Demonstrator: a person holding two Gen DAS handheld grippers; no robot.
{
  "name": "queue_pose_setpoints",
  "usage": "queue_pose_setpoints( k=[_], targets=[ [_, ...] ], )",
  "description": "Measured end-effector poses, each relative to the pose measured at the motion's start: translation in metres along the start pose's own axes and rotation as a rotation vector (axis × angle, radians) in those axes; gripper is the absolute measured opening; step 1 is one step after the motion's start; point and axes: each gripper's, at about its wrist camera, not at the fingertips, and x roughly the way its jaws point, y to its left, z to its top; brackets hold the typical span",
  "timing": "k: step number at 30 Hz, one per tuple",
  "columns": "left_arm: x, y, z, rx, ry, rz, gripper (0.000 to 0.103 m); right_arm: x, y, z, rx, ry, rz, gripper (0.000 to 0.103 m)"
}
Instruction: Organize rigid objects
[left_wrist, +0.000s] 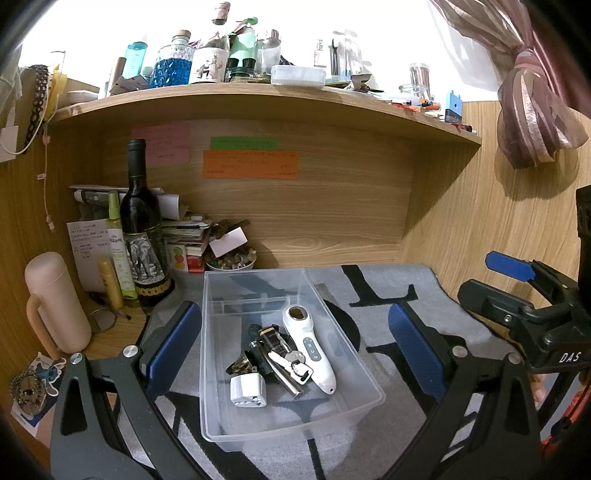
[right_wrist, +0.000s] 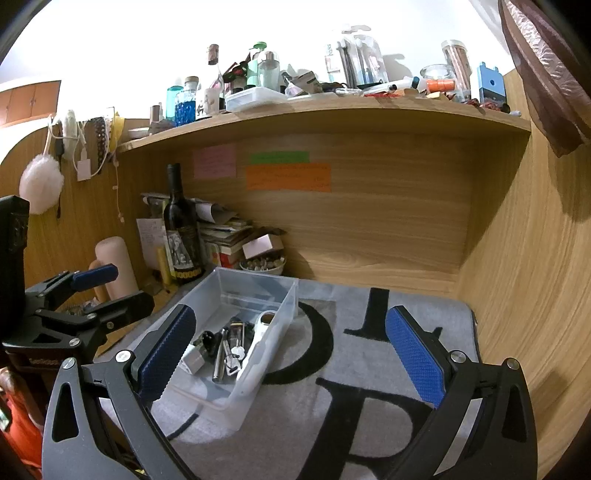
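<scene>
Currently both of my grippers hover above the counter with nothing in them. My left gripper (left_wrist: 295, 350) has its jaws spread wide, straddling the clear plastic bin (left_wrist: 218, 369) from above; my right gripper (right_wrist: 291, 354) is likewise spread and empty, hanging over the bare part of the grey lettered mat (right_wrist: 369, 369) just right of the bin.

Contents of the bin, as seen from the left wrist view:
- white handheld device (left_wrist: 310, 347) with a row of buttons, lying diagonally;
- white plug adapter (left_wrist: 248, 390) toward the near wall;
- bunch of keys (left_wrist: 291, 363) on top of the pile;
- metal cylinder (left_wrist: 284, 380), possibly a lighter or small torch, cannot tell which;
- dark small pieces beneath, including a patterned clip (left_wrist: 242, 363), too tangled to name further.

Judgement on progress: the rigid items appear gathered in the bin, and the mat around it shows no loose object in either view. I read the collecting step as done or close to it. What might remain is unclear. The clutter at the back-left, around the wine bottle (left_wrist: 142, 221) and the pink thermos (left_wrist: 55, 299), stands off the mat, and I cannot tell whether it belongs to the task.
</scene>
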Motion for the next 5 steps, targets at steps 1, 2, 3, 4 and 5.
queue_pose_setpoints(
  k=[1, 2, 3, 4, 5],
  targets=[
    [0.0001, -0.0001, 0.0000, 0.000, 0.000, -0.002, 0.103, 0.0007, 0.0000, -0.0002, 0.000, 0.003, 0.001, 0.103],
    [0.0001, -0.0001, 0.0000, -0.001, 0.001, -0.001, 0.103, 0.0016, 0.0000, -0.0003, 0.000, 0.006, 0.003, 0.103],
    [0.0004, 0.0000, -0.0006, -0.001, 0.002, -0.002, 0.103, 0.0024, -0.0005, -0.0001, 0.000, 0.008, 0.005, 0.103],
    [0.0009, 0.0001, -0.0007, -0.002, 0.003, -0.005, 0.103, 0.0031, -0.0008, 0.0000, 0.000, 0.010, 0.005, 0.103],
    [0.0017, 0.0004, -0.0010, -0.004, 0.006, -0.008, 0.103, 0.0037, -0.0011, 0.0001, 0.001, 0.011, 0.005, 0.103]
  ],
)
